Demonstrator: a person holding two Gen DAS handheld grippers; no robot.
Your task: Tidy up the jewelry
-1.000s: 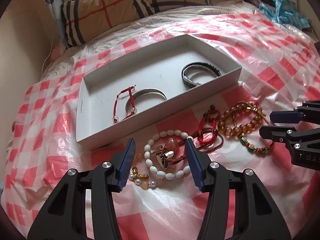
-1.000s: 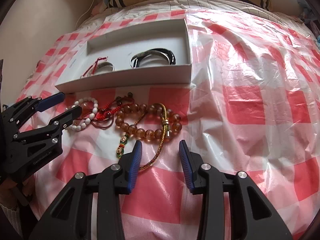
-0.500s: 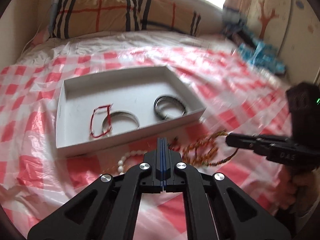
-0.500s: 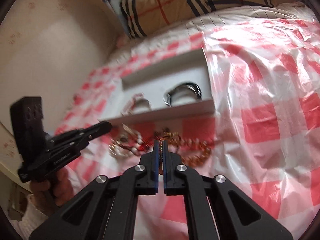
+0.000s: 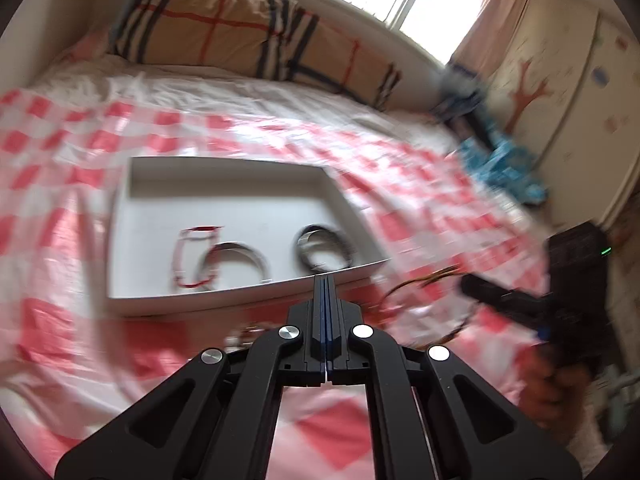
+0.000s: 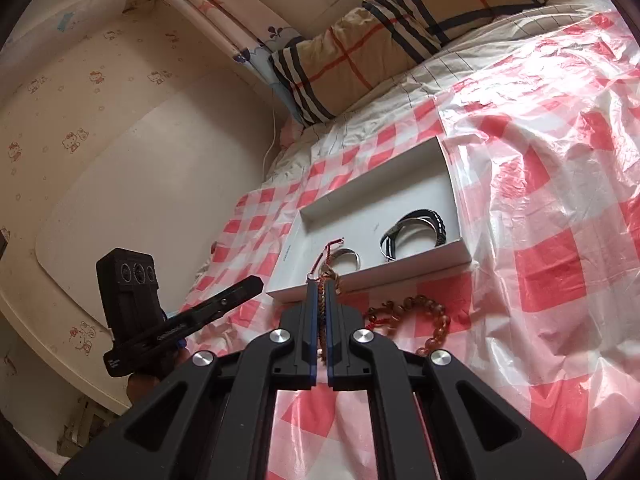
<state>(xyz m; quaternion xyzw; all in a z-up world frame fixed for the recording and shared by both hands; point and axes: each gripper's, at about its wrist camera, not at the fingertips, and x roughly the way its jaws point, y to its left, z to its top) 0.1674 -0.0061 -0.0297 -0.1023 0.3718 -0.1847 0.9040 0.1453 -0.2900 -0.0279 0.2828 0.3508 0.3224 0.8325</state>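
A white box lies on the red-checked sheet and holds a red cord bracelet, a silver bangle and a dark bangle. My left gripper is shut, raised just in front of the box's near wall; what it holds is hidden. My right gripper is shut on a braided cord and lifted. An amber bead bracelet hangs below it over the sheet. The cord trails in the blurred left wrist view.
A plaid pillow lies beyond the box. A wall runs along the bed's left side. Blue cloth lies at the bed's far right. Plastic sheeting covers the bed.
Both grippers closed from open and rose off the sheet. The right one lifted the braided cord with the amber beads; the left one lifted from the white bead bracelet's spot.
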